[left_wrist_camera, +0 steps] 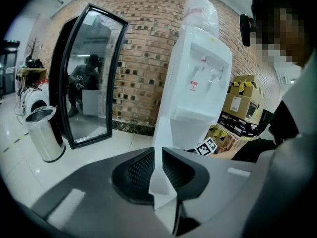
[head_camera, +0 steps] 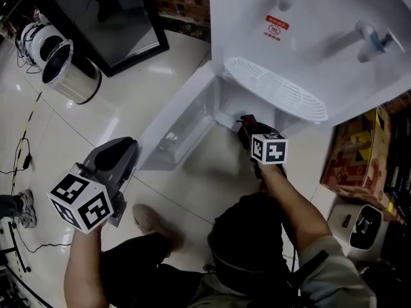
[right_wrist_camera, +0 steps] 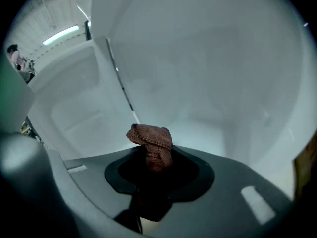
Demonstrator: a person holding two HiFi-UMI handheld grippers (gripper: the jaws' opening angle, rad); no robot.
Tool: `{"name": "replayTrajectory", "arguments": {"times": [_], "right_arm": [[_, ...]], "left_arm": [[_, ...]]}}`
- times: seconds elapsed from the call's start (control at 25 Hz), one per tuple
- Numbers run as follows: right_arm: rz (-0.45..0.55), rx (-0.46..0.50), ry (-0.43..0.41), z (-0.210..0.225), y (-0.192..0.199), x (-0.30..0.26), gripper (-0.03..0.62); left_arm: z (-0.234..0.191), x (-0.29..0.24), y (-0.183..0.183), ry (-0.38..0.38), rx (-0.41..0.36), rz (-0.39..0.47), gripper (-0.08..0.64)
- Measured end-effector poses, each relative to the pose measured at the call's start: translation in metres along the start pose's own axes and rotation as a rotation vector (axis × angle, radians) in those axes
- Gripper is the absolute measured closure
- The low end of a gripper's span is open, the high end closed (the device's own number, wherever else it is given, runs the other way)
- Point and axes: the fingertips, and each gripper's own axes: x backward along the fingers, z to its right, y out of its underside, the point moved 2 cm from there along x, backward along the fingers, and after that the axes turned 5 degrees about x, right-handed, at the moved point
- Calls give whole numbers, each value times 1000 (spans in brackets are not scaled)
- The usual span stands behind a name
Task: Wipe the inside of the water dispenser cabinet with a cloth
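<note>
The right gripper is closed on the brown cloth, its bunched end sticking out to rub, and reaches inside the cabinet past the open door; the left gripper, jaws together and empty, hangs aside, probably to leave room.

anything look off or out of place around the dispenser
Nothing stands out. The cabinet door hangs open, as wiping needs, and the right gripper holds the brown cloth bunched inside the white cabinet. No spill or damage shows on the floor.
</note>
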Motion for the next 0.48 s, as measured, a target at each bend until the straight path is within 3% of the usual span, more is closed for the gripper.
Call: {"name": "replayTrajectory", "arguments": {"times": [0.12,0.28,0.48], "right_arm": [[84,61,-90,-43,-35,-1,449],[91,114,-127,-77,-47,-20,449],[75,68,8,-59,-41,-57,451]], "left_arm": [[5,-5,4,13,-35,-20,526],[7,-12,13,19,-77,-54,526],[3,-13,12,16,-59,-31,537]]}}
